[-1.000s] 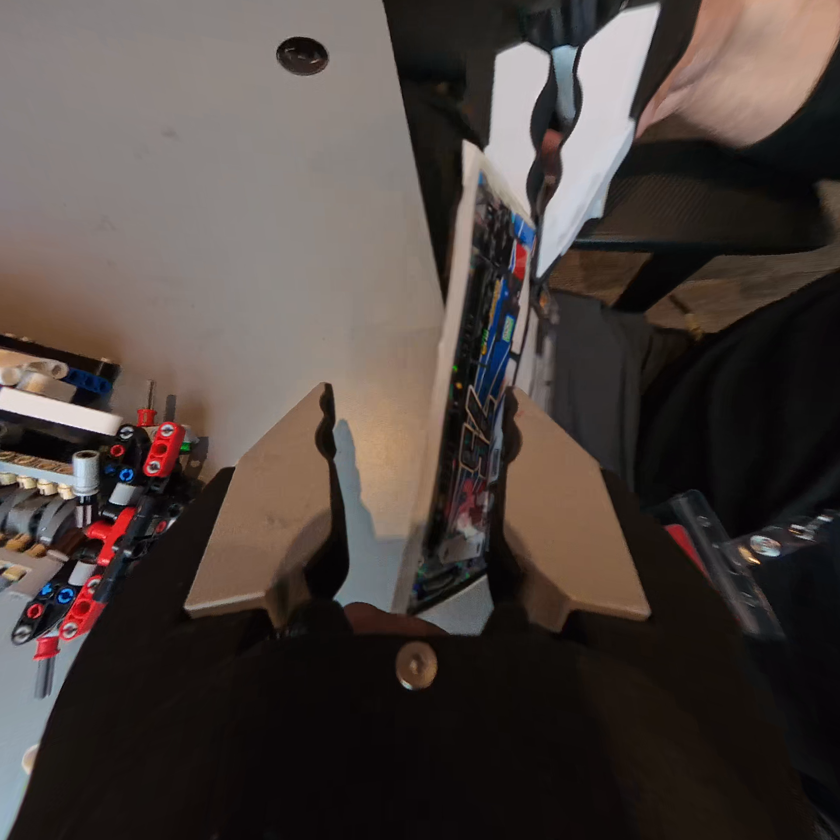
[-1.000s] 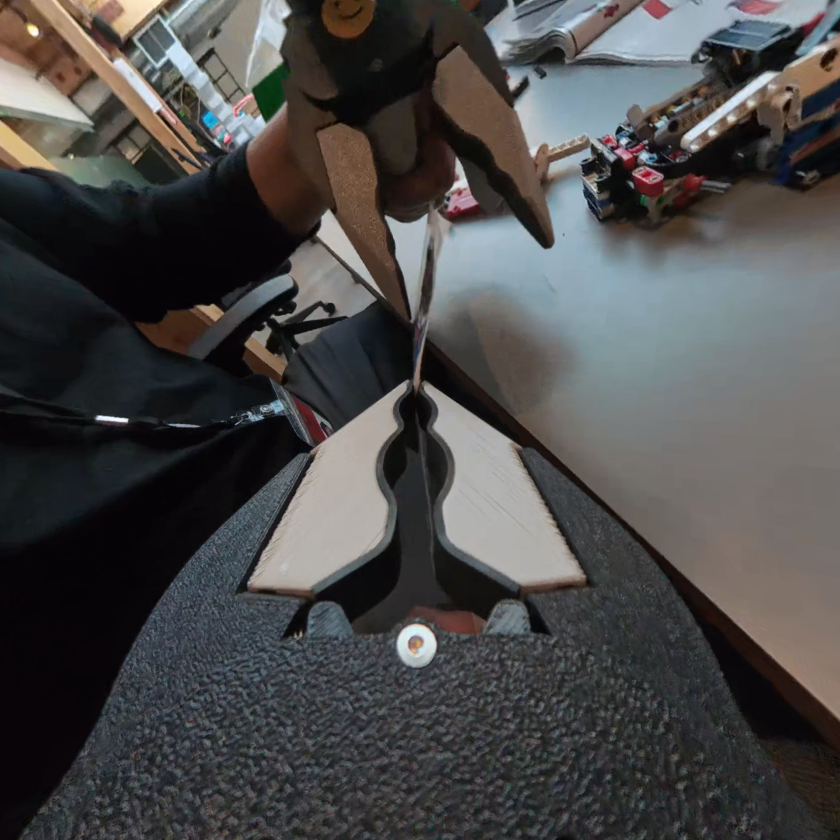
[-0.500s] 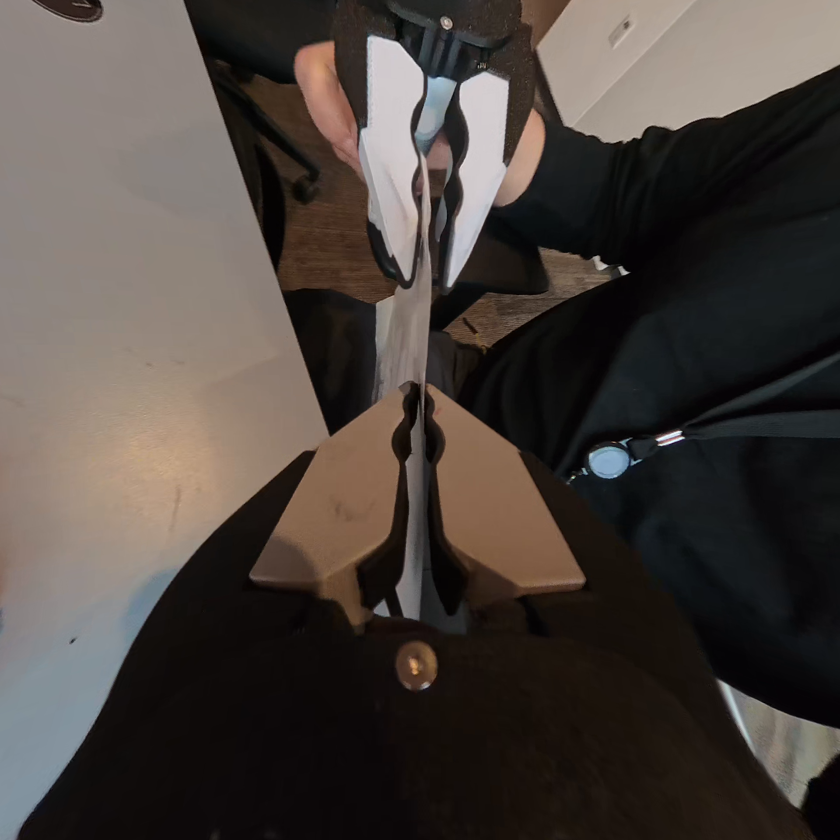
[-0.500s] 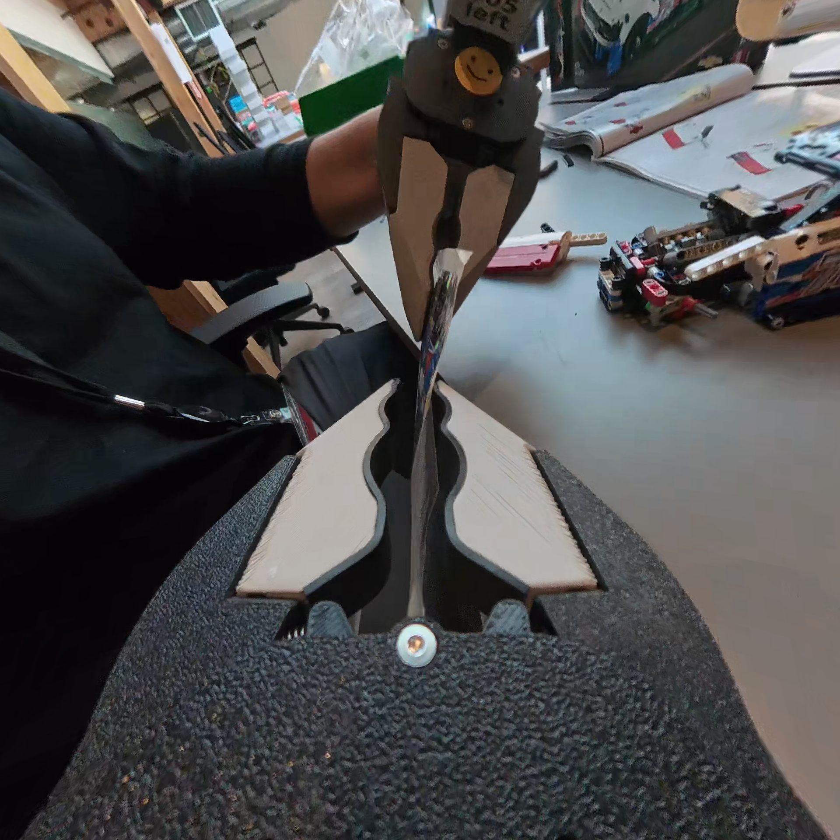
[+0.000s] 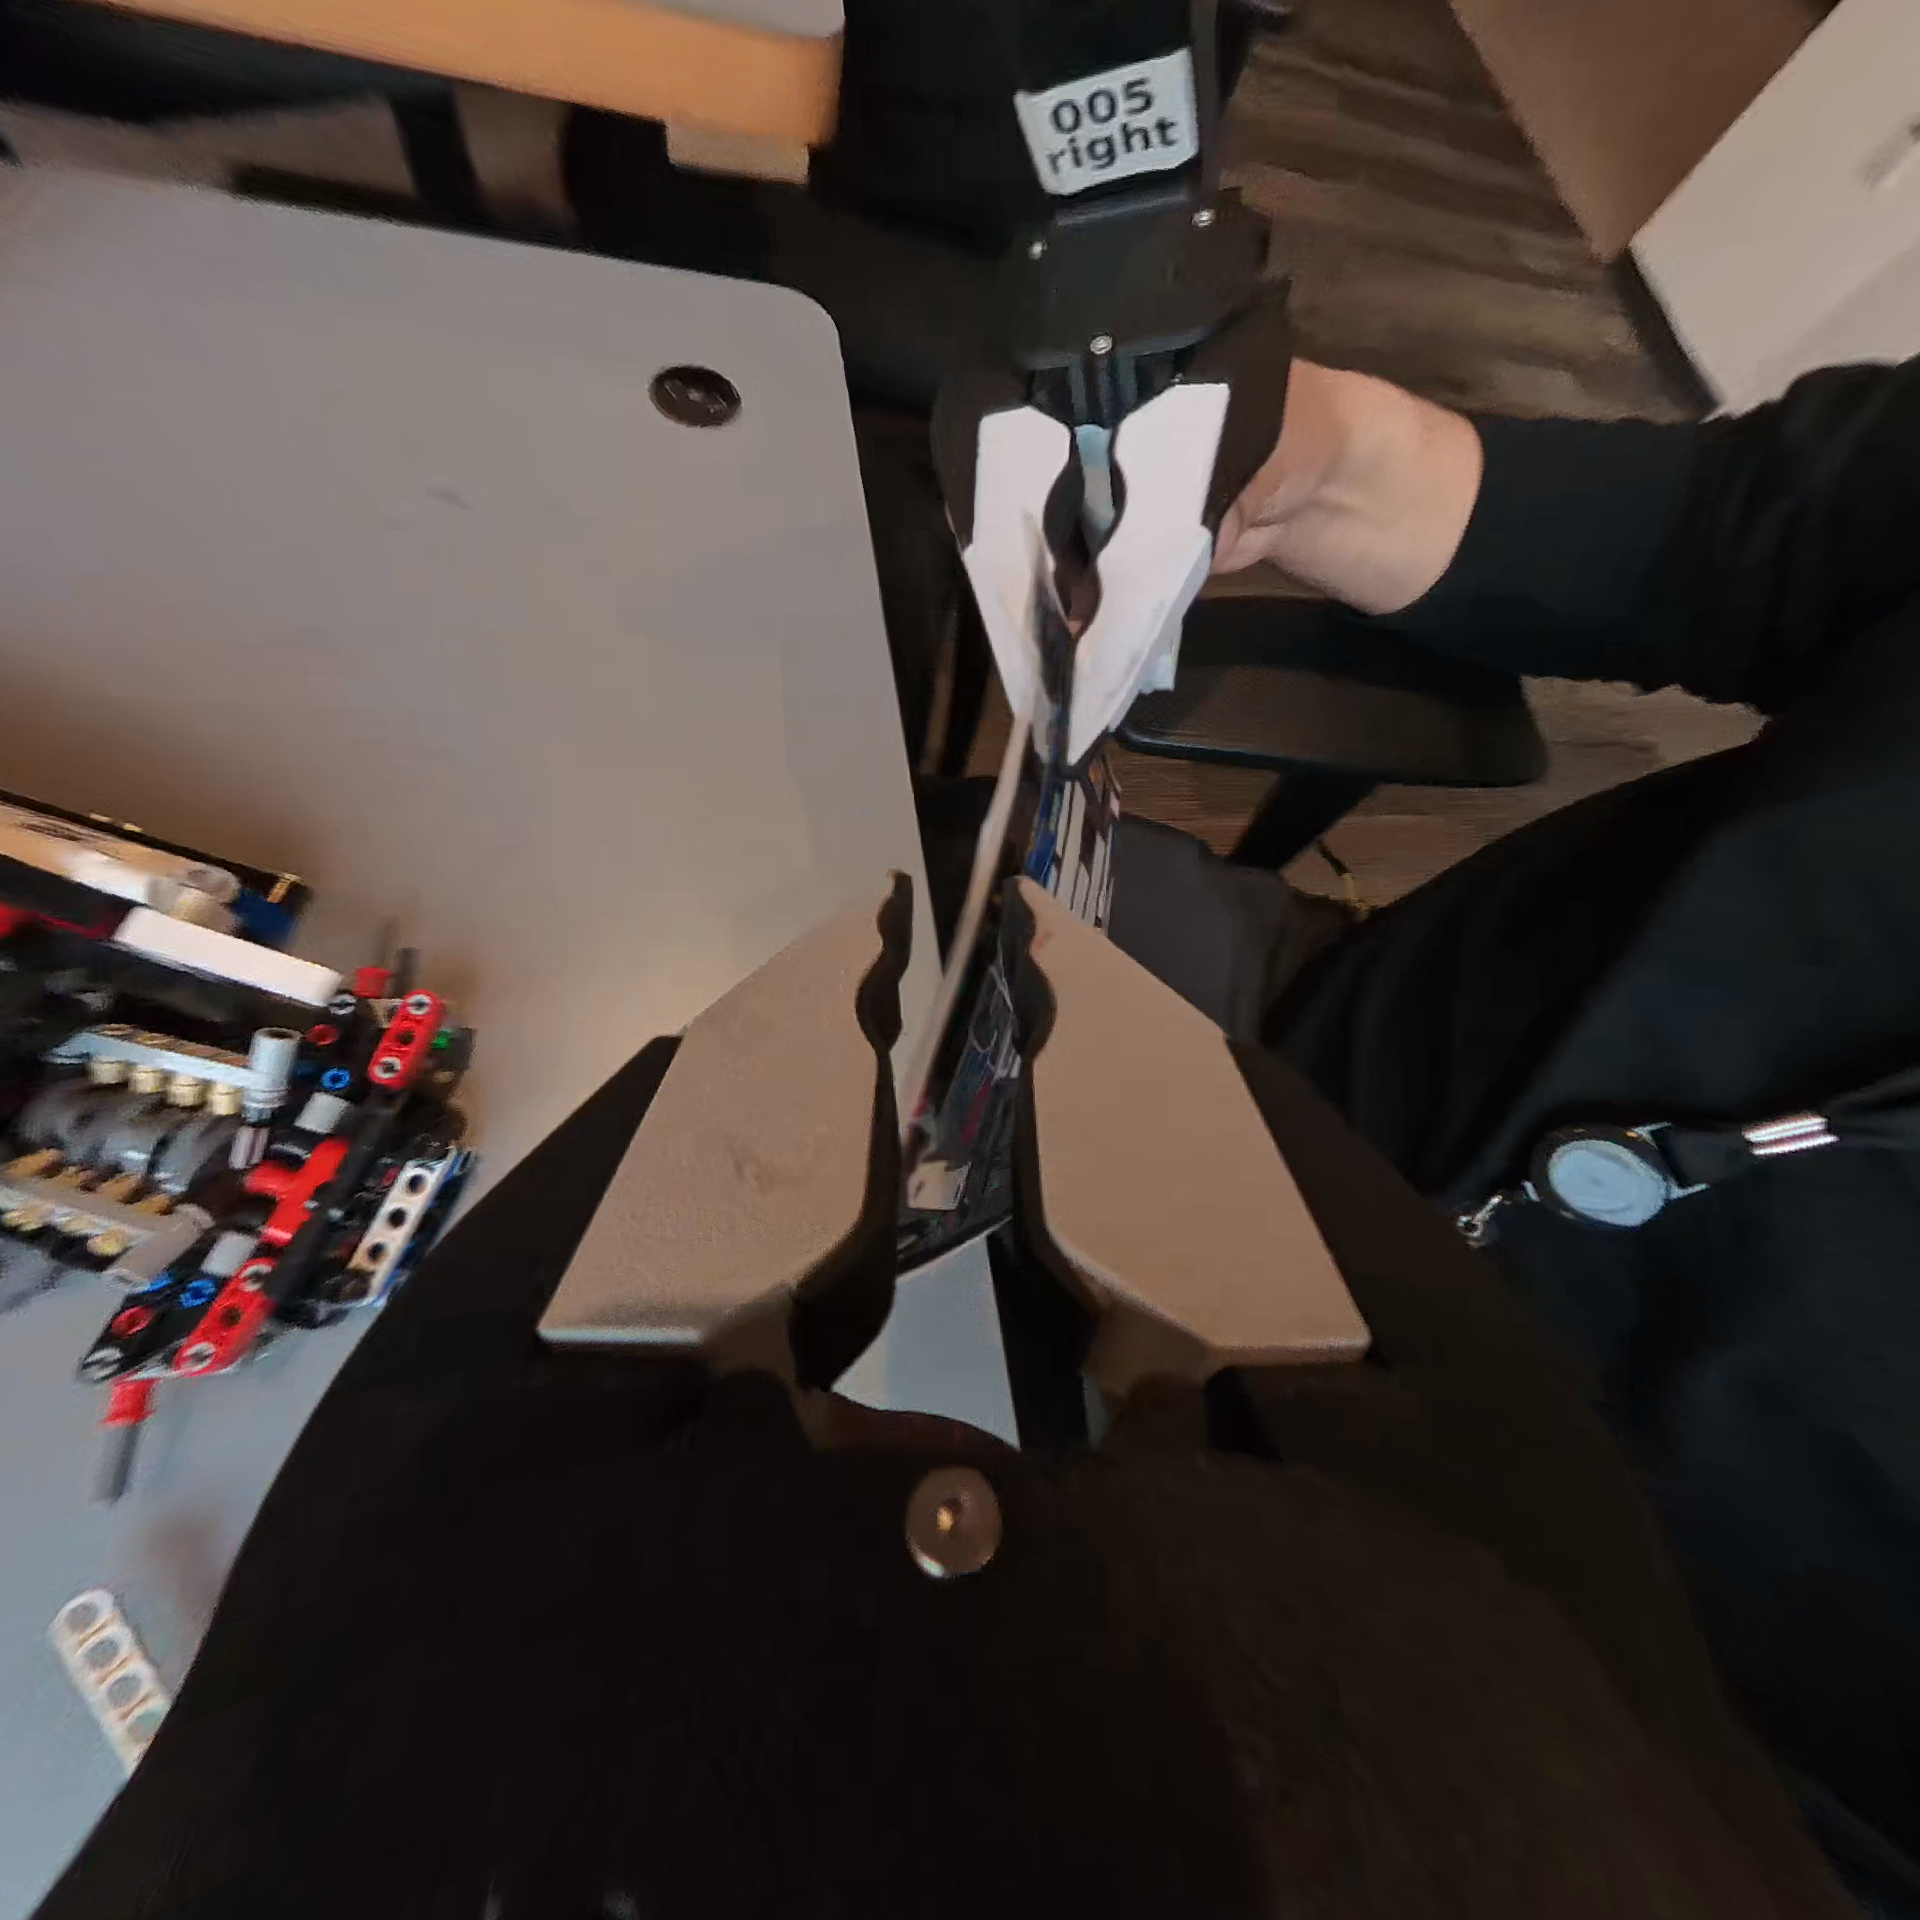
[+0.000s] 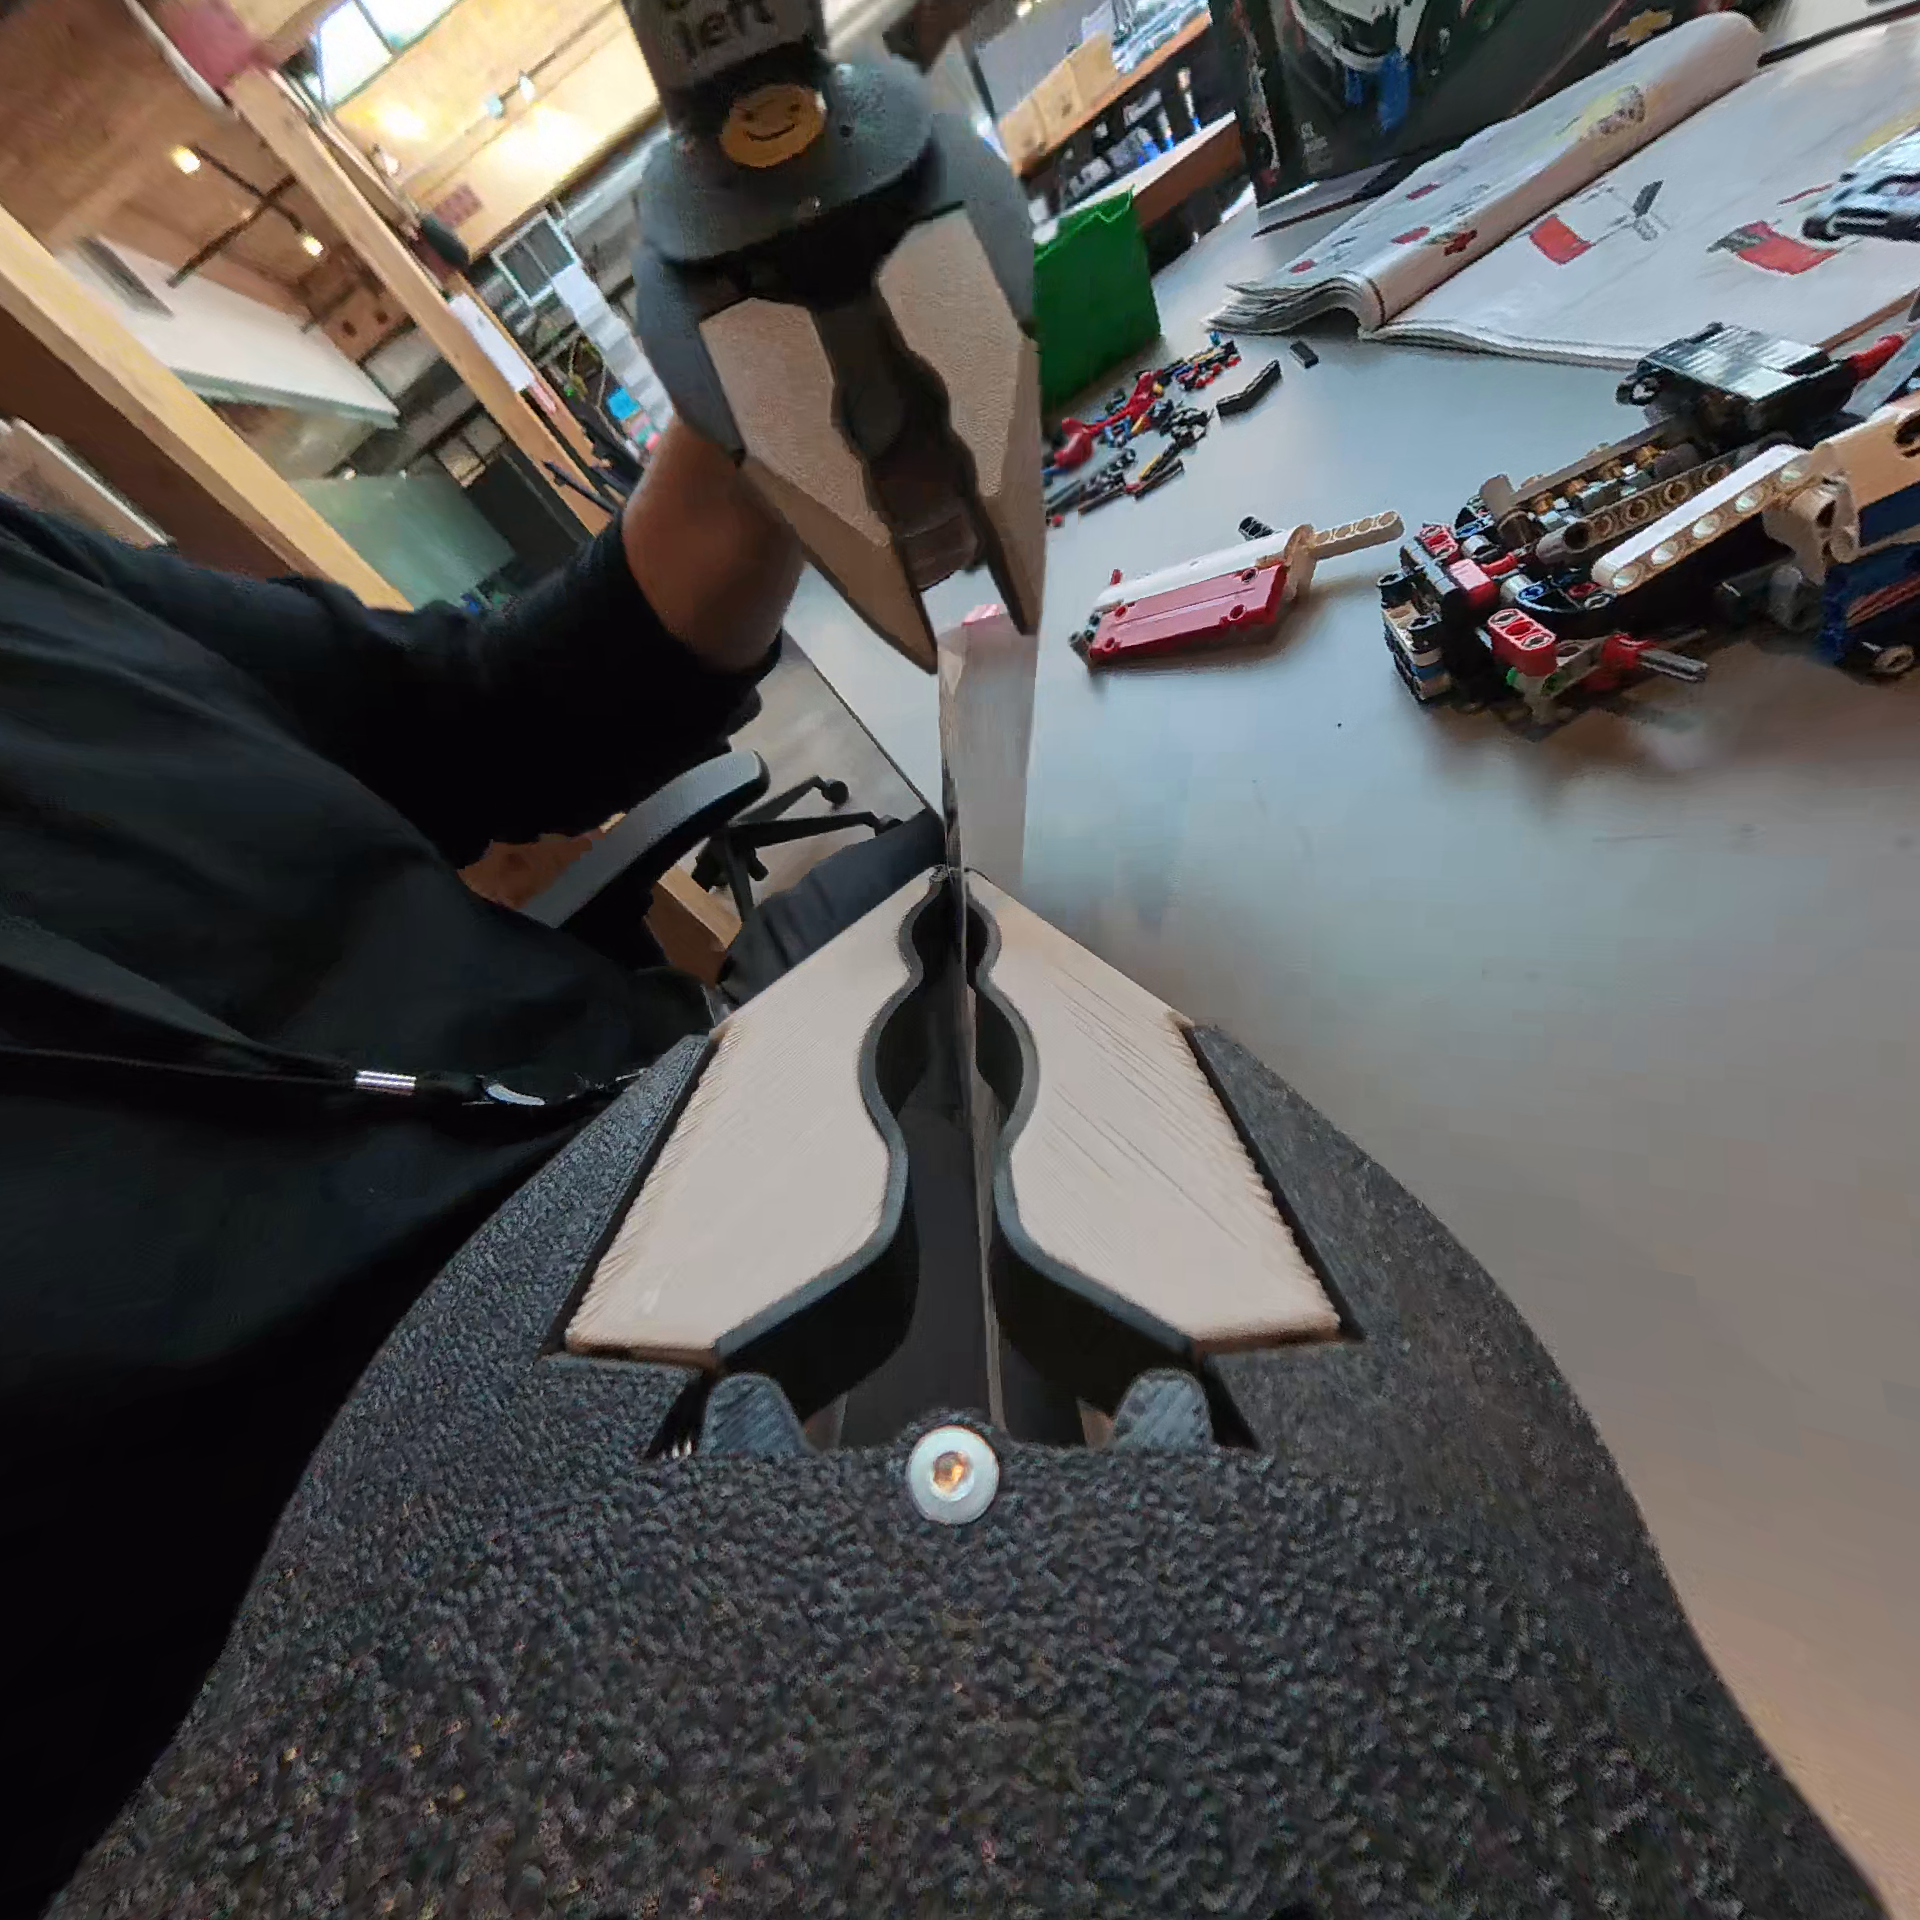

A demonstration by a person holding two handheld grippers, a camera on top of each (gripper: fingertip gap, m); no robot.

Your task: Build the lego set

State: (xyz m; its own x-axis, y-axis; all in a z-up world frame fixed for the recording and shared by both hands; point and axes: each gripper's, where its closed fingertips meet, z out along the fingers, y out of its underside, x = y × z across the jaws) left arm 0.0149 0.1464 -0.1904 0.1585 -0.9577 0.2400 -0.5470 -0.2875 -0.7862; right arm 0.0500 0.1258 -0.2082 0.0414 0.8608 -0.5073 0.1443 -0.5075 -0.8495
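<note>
The right gripper (image 6: 954, 883) pinches a printed sticker sheet (image 5: 1049, 831) edge-on, off the near edge of the surface (image 6: 1455, 1039). The left gripper (image 5: 956, 914) stands spread around its other end. The car build (image 6: 1662, 582) waits far right. Likely a sticker step; next, regrip and peel carefully.

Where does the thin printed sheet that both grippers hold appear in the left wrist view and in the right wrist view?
Left wrist view: the printed sheet runs up the centre, from between the open left gripper to the right gripper above.
Right wrist view: the sheet stands edge-on at centre, clamped by the right gripper, its top at the left gripper.
Shared landmark: the partly built lego car on the grey table.
</note>
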